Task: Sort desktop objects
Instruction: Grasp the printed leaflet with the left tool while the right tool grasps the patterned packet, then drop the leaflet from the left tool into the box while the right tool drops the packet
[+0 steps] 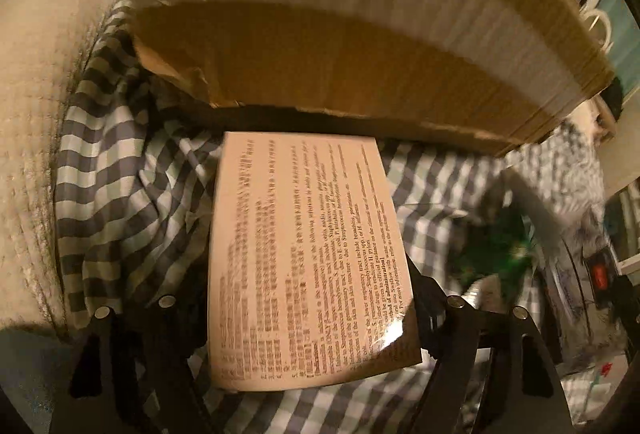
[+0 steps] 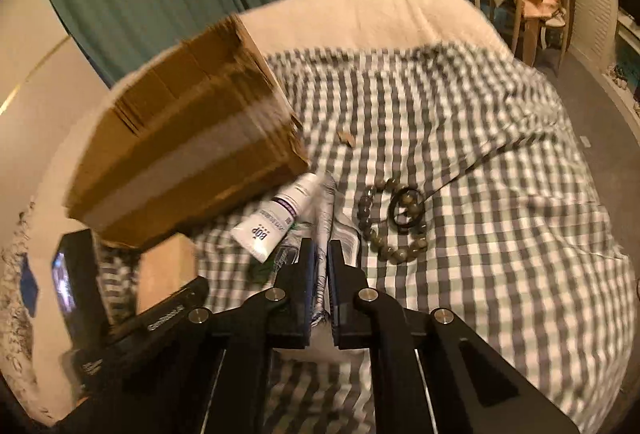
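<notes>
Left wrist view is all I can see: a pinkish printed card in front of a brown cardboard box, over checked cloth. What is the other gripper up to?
Observer: The right gripper is shut on a thin white printed packet.
Operator: My left gripper grips the pinkish printed card. What lies near that packet?
Observer: A white plastic tube with a purple band lies right beside it on the checked cloth.
Operator: Anything else?
Observer: A bracelet of grey-green beads lies on the packet's other side, with a black ring resting on it.
</notes>
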{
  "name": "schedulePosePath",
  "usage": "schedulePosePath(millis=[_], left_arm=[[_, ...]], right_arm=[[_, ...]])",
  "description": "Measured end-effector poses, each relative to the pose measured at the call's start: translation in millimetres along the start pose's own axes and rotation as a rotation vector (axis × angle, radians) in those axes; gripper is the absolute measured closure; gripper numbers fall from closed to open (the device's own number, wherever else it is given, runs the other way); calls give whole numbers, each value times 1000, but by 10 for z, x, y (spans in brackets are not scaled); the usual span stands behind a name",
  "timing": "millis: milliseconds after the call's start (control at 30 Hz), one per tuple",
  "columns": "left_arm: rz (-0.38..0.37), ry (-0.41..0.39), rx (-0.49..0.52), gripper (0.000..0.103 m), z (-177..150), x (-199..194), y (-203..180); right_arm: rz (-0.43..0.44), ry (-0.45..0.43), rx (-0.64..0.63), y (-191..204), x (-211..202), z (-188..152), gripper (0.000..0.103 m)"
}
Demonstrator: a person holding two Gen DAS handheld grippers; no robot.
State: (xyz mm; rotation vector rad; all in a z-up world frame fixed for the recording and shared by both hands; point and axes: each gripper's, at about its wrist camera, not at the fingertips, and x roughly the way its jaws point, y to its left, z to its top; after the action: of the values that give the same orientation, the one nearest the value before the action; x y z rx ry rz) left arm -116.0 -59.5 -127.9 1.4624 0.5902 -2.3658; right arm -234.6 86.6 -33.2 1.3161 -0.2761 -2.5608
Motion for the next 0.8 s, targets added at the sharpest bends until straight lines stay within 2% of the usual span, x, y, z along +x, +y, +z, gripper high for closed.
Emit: schedulePosePath(millis=[233,300,333,367,600,667,800], left_arm=[[-92,-77,-8,24,-96,-423,189],[-127,-82,18,24,-72,-499,233],[-149,-83,42,24,101,-504,191],[-161,-97,61,24,110,-571,191],[-224,-246,192,24,175,-1154,60],[-230,-279,217,24,240,-1388,135],[-188,-371,262,24,450,-1539,-89]], right_arm=[[-41,-56,-25,217,-502,-65,98],[-43,-67,-26,276,-615,-83,98],[-43,-75,-26,308,-672,-96,98],[-42,-78,-33,358,-728,-97,98],[-57,-139,-83,669,-1101,-14,98],[-56,-158,-108,787,-1190,42,98],[-40,-193,-140,1008,-1282,226,98]])
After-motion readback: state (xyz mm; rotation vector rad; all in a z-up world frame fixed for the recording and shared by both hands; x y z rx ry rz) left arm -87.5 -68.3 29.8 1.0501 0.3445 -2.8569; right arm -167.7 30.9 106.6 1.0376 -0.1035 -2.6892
